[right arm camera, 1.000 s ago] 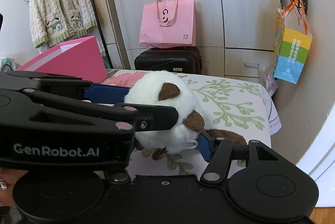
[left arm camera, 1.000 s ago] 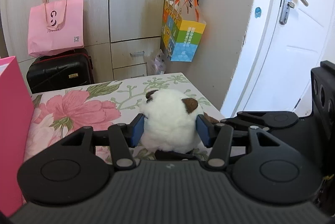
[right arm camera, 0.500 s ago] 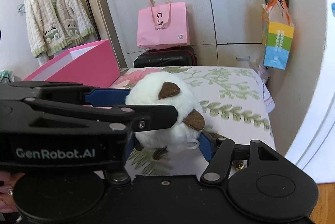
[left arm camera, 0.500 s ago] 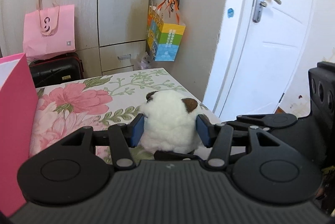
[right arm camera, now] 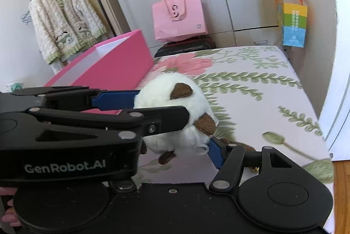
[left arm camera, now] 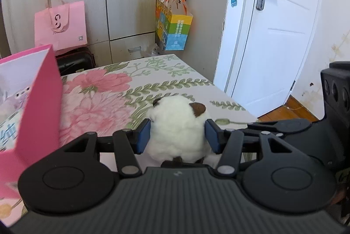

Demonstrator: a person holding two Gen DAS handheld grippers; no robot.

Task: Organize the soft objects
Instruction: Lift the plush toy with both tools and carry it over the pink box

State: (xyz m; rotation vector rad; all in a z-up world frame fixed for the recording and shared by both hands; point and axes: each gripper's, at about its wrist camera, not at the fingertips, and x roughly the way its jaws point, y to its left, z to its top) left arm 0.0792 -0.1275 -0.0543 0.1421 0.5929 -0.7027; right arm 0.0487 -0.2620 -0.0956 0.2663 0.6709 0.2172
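Floral bed [left arm camera: 105, 89] filling mid-frame, far edge by the wardrobe, right edge by the white door [left arm camera: 273, 37]. Open pink box [left arm camera: 39, 102] at left. White plush toy [left arm camera: 177, 129] low centre, clamped by left hand-held gripper [left arm camera: 177, 135]; right hand-held gripper [right arm camera: 196, 142] also against it, partly hidden.
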